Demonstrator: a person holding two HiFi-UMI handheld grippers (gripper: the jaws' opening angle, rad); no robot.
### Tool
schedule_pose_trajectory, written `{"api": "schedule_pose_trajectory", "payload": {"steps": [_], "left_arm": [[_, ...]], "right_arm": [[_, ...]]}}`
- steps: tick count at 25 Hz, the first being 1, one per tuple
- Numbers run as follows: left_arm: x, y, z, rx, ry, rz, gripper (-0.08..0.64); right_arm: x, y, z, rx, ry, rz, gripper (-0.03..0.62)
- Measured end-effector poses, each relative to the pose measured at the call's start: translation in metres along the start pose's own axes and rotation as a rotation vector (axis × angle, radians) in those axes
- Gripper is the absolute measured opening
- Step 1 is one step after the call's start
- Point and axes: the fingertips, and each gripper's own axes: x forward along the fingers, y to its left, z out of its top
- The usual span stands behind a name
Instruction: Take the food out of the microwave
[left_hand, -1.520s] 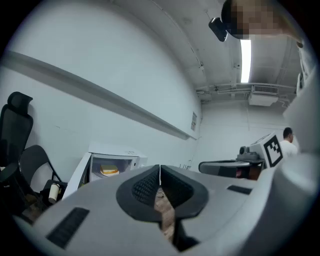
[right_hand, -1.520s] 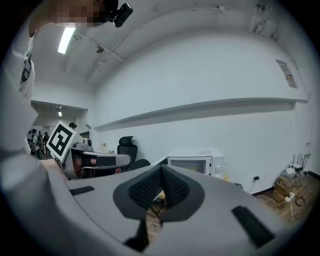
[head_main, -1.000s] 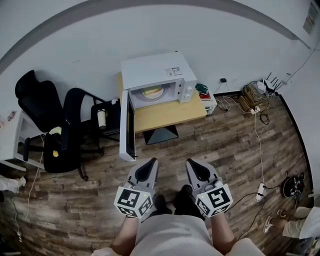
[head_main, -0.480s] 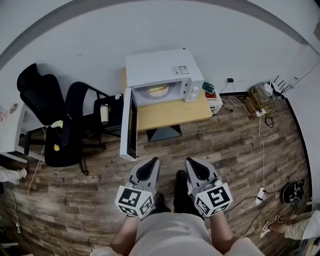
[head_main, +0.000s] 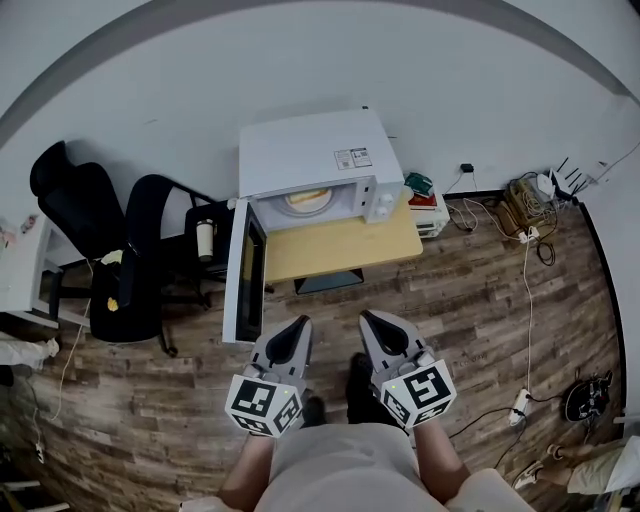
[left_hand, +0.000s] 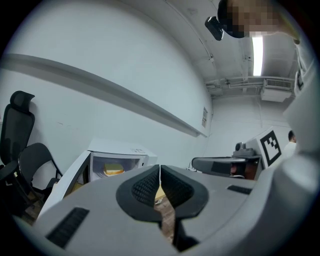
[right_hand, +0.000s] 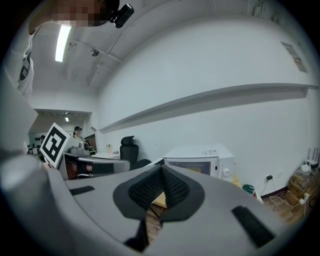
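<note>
A white microwave (head_main: 315, 160) stands on a low wooden table (head_main: 340, 245) against the wall, its door (head_main: 245, 270) swung wide open to the left. Inside sits yellow food on a plate (head_main: 305, 200), also in the left gripper view as food (left_hand: 114, 170). My left gripper (head_main: 295, 330) and right gripper (head_main: 375, 325) hang side by side over the floor, short of the table, pointing at the microwave. Both are shut with nothing between the pads. In the right gripper view the microwave (right_hand: 202, 160) lies ahead.
Two black office chairs (head_main: 110, 250) and a stool with a cup (head_main: 205, 238) stand left of the open door. Cables and a power strip (head_main: 520, 300) run over the wooden floor at the right. A shelf with small items (head_main: 425, 200) sits right of the table.
The microwave and table have grown larger and nearer in the head view as I move toward them. Both grippers stay shut and side by side.
</note>
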Motion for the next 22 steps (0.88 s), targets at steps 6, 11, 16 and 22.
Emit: {"api": "schedule_pose_trajectory", "payload": {"steps": [6,11,16,22], "left_arm": [[0.05,-0.001,0.004,-0.011,0.024,0.03,0.011],[0.081,0.001,0.004,-0.027,0.029,0.092,0.011],[0.111,0.002,0.0,-0.038,0.033,0.133,0.011],[0.136,0.007,0.0,-0.045,0.029,0.191,0.011]], "right_arm": [[0.025,-0.05,0.009,0.003,0.015,0.039,0.0],[0.042,-0.086,0.008,0.011,0.034,0.091,0.0],[0.056,-0.114,0.002,-0.001,0.051,0.137,0.0],[0.069,-0.132,-0.01,-0.034,0.098,0.199,0.0]]}}
